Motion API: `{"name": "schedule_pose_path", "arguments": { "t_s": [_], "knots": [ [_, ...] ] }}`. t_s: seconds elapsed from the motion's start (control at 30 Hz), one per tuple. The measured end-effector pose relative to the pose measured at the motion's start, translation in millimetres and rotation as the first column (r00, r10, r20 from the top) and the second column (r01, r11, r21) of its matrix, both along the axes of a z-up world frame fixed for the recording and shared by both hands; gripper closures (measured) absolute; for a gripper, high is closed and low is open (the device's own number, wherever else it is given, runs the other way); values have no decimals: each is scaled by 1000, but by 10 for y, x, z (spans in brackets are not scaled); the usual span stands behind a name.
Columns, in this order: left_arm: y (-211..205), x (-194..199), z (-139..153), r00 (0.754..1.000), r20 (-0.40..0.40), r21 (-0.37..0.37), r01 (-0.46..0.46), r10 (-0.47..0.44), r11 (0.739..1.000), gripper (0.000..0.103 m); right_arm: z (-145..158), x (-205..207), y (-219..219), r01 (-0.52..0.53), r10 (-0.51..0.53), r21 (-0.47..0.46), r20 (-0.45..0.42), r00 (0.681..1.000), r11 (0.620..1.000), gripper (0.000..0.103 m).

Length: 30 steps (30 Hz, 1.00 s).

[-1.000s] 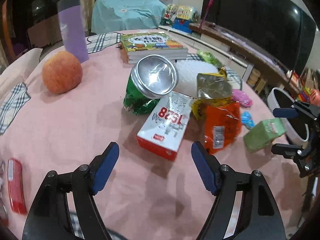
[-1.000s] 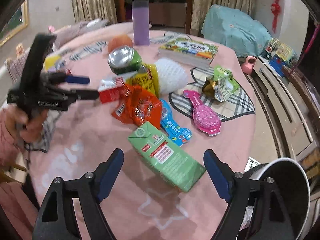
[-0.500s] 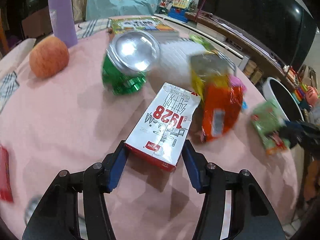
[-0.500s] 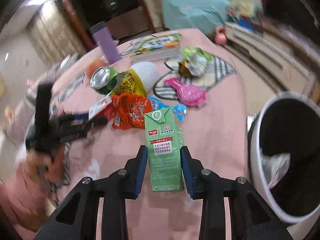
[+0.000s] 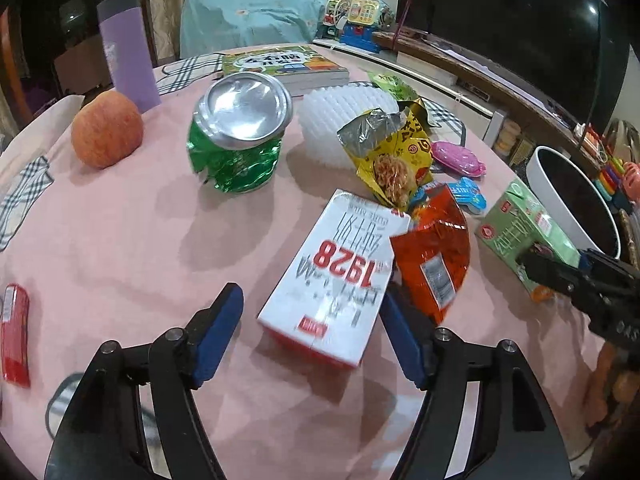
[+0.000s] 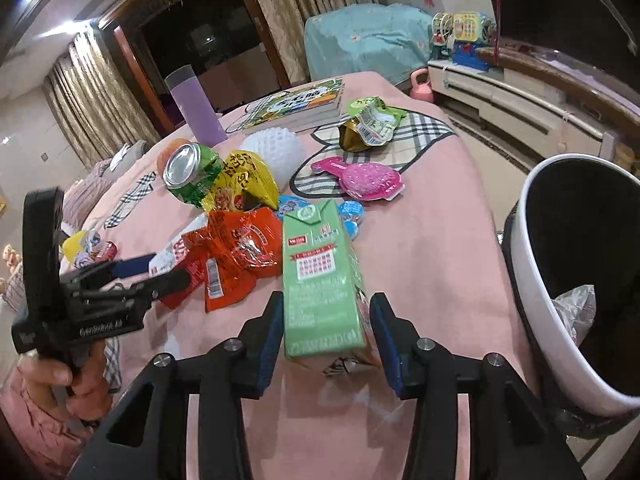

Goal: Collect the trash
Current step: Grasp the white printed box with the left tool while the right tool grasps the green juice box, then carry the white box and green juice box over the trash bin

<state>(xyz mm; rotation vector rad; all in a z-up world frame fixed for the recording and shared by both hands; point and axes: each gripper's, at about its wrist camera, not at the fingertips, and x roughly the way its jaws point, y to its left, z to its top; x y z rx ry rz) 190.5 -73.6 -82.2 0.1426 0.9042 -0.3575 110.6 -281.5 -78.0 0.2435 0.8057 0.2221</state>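
My left gripper [image 5: 312, 334] is open around the near end of a white and red "1928" carton [image 5: 340, 276] lying on the pink table; its pads stand clear of the carton's sides. My right gripper [image 6: 326, 340] is open around a green carton [image 6: 320, 276], which rests tilted on the table with small gaps at both pads. The green carton [image 5: 524, 236] and the right gripper also show at the right of the left wrist view. A white trash bin [image 6: 532, 276] with a dark inside stands just right of the table edge.
On the table lie an orange wrapper [image 5: 436, 256], a yellow snack bag [image 5: 396, 160], a crushed green can [image 5: 236, 136], a white foam net [image 5: 344, 120], a pink pack [image 6: 364, 178], an apple [image 5: 106, 134], a purple cup [image 5: 126, 50], books [image 5: 284, 66] and a red wrapper [image 5: 14, 332].
Both grippers were closed in on their cartons half a second ago; both now stand wider open. The left one has drawn back slightly. The green carton has tilted and sits closer to the bin.
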Motion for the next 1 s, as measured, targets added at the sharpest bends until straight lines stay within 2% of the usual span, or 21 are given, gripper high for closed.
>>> {"name": "schedule_pose_path", "arguments": {
  "t_s": [0.07,0.33,0.47,0.67,1.0],
  "knots": [
    [-32,13,-28,1000,-9,-14,18,-19,1000,44,-4,12,6,7,-7,-3,3,1000,1000,60],
    [226,-279,60,997,32,-38,-68,69,997,46,66,-79,-49,34,-35,26,53,998,999,70],
    [406,-485,206,993,47,-98,-107,112,989,47,129,-207,-105,43,-46,51,75,996,998,71],
    [150,-749,507,996,88,-163,-7,22,987,48,222,-437,-251,63,-72,84,106,992,994,71],
    [-761,-847,543,983,78,-150,177,-166,973,48,398,-795,-722,151,-164,95,152,975,984,71]
  ]
}}
